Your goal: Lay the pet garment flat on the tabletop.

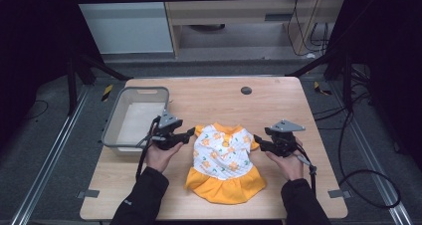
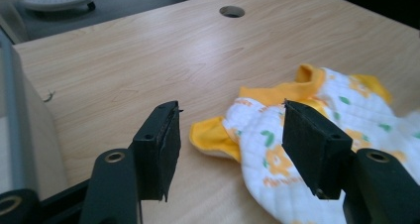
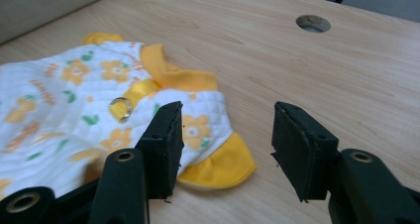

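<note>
At frame centre lies a small white quilted dress with orange flowers and yellow skirt [image 1: 225, 161]; the left gripper [image 1: 190, 133] and right gripper [image 1: 257, 139] flank its sleeves, both released, holding nothing

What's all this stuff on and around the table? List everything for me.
Small dress: one, white with orange flowers, orange collar, sleeves and skirt, flat at the table's middle front.
Metal ring: one, on an orange strap on the dress.
Basket: one, grey, left side of the table.
Table: one, light wood.
Round hole: one, dark, far side of the tabletop.
Cables: several, black, on the floor at right.
Left claw: black, open, beside the dress's left sleeve.
Right claw: black, open, beside the right sleeve.
</note>
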`<state>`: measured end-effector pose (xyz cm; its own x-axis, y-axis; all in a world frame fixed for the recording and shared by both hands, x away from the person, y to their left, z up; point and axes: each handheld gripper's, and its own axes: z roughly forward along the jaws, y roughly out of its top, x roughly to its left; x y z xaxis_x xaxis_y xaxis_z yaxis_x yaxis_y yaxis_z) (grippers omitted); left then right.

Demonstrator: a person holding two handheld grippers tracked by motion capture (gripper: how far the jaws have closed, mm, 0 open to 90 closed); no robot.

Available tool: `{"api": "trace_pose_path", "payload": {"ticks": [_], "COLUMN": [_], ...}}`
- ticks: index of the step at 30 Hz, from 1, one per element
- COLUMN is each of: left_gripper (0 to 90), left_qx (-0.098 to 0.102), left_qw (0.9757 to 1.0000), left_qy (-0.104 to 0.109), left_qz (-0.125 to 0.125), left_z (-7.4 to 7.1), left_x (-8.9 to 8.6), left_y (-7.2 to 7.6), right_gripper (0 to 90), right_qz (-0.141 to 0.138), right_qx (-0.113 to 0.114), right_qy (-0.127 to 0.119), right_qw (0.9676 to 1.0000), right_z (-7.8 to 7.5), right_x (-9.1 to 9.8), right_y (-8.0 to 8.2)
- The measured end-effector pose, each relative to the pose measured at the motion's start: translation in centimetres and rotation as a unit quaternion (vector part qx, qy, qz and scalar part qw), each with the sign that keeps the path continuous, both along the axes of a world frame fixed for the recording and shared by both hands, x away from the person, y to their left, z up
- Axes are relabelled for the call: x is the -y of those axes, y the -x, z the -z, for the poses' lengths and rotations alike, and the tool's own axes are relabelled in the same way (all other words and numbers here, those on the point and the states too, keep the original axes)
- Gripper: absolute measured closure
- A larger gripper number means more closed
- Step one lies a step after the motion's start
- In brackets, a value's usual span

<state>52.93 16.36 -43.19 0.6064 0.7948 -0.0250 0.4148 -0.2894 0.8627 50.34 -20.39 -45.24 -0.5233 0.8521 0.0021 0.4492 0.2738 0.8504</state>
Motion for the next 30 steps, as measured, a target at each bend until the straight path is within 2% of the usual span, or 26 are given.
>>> {"api": "trace_pose_path", "payload": {"ticks": [1,2,4,8,11,12,13,16,17,18,19,20,21,23,24,25,27,30], "left_gripper": [39.4,39.4,39.3,39.1,39.8,40.0,40.9,45.2,46.3,48.0,50.3,52.4,54.7,61.4,65.5,70.3,77.4,81.6], "left_qx": [-0.009,-0.009,-0.024,-0.053,-0.082,-0.082,-0.101,-0.100,-0.093,-0.093,-0.089,-0.089,-0.087,-0.091,-0.091,-0.099,-0.107,-0.112], "left_qw": [0.9999,0.9999,0.9994,0.9979,0.9957,0.9957,0.9942,0.9943,0.9947,0.9947,0.9949,0.9949,0.9947,0.9943,0.9943,0.9935,0.9929,0.9926], "left_qy": [-0.006,-0.006,-0.023,-0.035,-0.041,-0.041,-0.036,-0.034,-0.043,-0.043,-0.047,-0.047,-0.055,-0.054,-0.054,-0.056,-0.052,-0.045], "left_qz": [-0.008,-0.008,-0.004,-0.006,-0.012,-0.012,-0.012,-0.012,-0.009,-0.009,-0.007,-0.007,-0.007,-0.010,-0.010,-0.009,-0.009,-0.009], "left_z": [0.9,0.9,2.5,4.5,6.0,6.0,6.6,6.8,6.9,6.9,6.9,6.9,6.8,6.7,6.7,6.6,6.5,6.2], "left_x": [0.8,0.8,2.1,3.0,3.2,3.2,3.1,3.2,3.4,3.4,3.6,3.6,3.8,4.1,4.1,4.3,4.3,3.9], "left_y": [-1.6,-1.6,-3.4,-5.0,-5.7,-5.7,-5.9,-5.8,-5.7,-5.7,-5.5,-5.5,-5.3,-5.0,-5.0,-4.9,-4.7,-4.5], "right_gripper": [46.0,46.0,46.2,46.9,48.0,48.0,49.5,52.2,55.6,55.6,63.1,63.1,68.5,77.0,77.0,83.1,85.0,86.6], "right_qz": [0.006,0.006,0.021,0.027,0.026,0.026,0.021,0.013,0.011,0.011,0.010,0.010,0.009,0.001,0.001,-0.002,-0.006,-0.011], "right_qx": [-0.005,-0.005,-0.020,-0.041,-0.055,-0.055,-0.061,-0.068,-0.074,-0.074,-0.081,-0.081,-0.086,-0.090,-0.090,-0.089,-0.093,-0.093], "right_qy": [0.001,0.001,0.015,0.029,0.035,0.035,0.052,0.062,0.059,0.059,0.050,0.050,0.043,0.040,0.040,0.042,0.043,0.035], "right_qw": [1.0000,1.0000,0.9995,0.9983,0.9975,0.9975,0.9966,0.9957,0.9954,0.9954,0.9954,0.9954,0.9953,0.9951,0.9951,0.9951,0.9947,0.9950], "right_z": [0.3,0.3,1.5,2.9,3.7,3.7,4.2,4.6,4.9,4.9,5.0,5.0,4.9,4.9,4.9,4.9,4.7,4.5], "right_x": [0.0,0.0,-0.1,-0.1,-0.2,-0.2,-0.5,-0.8,-0.9,-0.9,-0.9,-0.9,-1.0,-1.3,-1.3,-1.5,-1.6,-1.6], "right_y": [-0.5,-0.5,-1.7,-2.5,-2.6,-2.6,-2.7,-2.7,-2.9,-2.9,-3.0,-3.0,-2.9,-2.8,-2.8,-2.8,-2.7,-2.7]}}
